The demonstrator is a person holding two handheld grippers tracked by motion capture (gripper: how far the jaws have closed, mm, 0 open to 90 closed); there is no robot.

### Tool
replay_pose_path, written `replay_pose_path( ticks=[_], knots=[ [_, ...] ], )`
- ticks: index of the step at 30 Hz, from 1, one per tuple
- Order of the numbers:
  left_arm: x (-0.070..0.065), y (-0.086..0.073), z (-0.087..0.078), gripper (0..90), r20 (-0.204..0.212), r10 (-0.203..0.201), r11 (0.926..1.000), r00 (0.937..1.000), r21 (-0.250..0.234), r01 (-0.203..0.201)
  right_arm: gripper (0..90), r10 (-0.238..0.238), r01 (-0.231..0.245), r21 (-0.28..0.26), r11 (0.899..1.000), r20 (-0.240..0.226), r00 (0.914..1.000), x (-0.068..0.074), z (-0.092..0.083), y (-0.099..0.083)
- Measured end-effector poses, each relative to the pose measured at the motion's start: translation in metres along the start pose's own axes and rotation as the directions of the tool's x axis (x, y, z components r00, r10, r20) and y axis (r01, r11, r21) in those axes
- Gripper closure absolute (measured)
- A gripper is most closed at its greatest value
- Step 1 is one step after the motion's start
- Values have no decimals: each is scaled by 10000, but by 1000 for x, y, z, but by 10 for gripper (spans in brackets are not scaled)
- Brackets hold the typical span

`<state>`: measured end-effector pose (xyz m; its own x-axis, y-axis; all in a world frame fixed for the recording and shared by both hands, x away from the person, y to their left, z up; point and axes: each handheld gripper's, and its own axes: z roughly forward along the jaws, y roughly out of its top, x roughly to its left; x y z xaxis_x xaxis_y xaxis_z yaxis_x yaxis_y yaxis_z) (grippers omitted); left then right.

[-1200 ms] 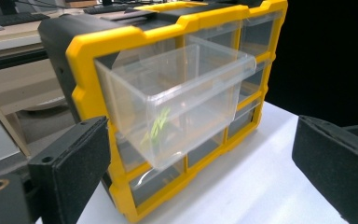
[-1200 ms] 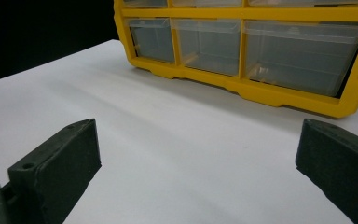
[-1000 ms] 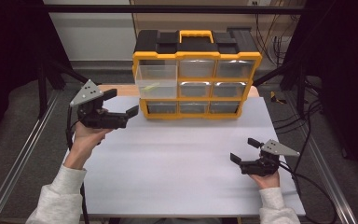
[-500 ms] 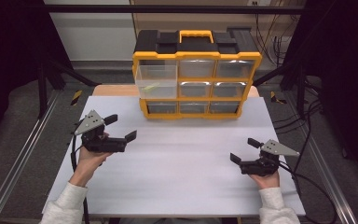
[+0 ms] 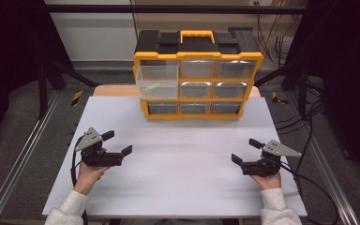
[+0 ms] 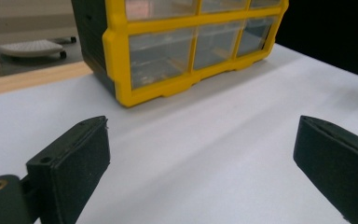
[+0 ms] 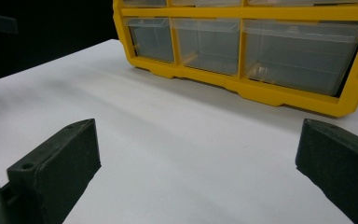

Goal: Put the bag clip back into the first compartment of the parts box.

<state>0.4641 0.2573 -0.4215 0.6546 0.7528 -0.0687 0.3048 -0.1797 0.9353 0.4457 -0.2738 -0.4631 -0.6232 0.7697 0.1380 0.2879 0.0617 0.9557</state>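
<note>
A yellow and black drawer organizer point(image 5: 198, 75) stands at the back of the white table point(image 5: 183, 187). Its top-left clear drawer point(image 5: 158, 80) sticks out toward me, with something small and yellowish inside. My left gripper point(image 5: 117, 143) rests open at the near left of the table, holding nothing, well short of the organizer. My right gripper point(image 5: 245, 151) is open and empty at the near right. In the left gripper view, the left gripper point(image 6: 200, 154) looks toward the organizer's point(image 6: 168, 51) lower corner. In the right gripper view, the right gripper point(image 7: 196, 163) faces the organizer's point(image 7: 261, 46) bottom row of drawers.
Metal rails point(image 5: 18, 159) run along both sides of the table. Cables point(image 5: 309, 173) trail off the right side. A wooden surface point(image 5: 112, 90) shows behind the white top, left of the organizer.
My left gripper has moved back from beside the organizer toward me and down to the near left of the table. The right gripper has stayed put.
</note>
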Motion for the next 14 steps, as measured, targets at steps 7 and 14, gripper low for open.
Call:
replay_pose_path(
  ticks=[7,14],
  knots=[
    [3,-19,-6,34,-170,104,9999,9998,31,-104,3,-5,5,23,10000,2,10000,0,0,0],
    [7,-24,-7,35,-304,-11,10000,9995,58,12,3,-59,59,47,10000,0,10000,-1,1,-1]
  ],
)
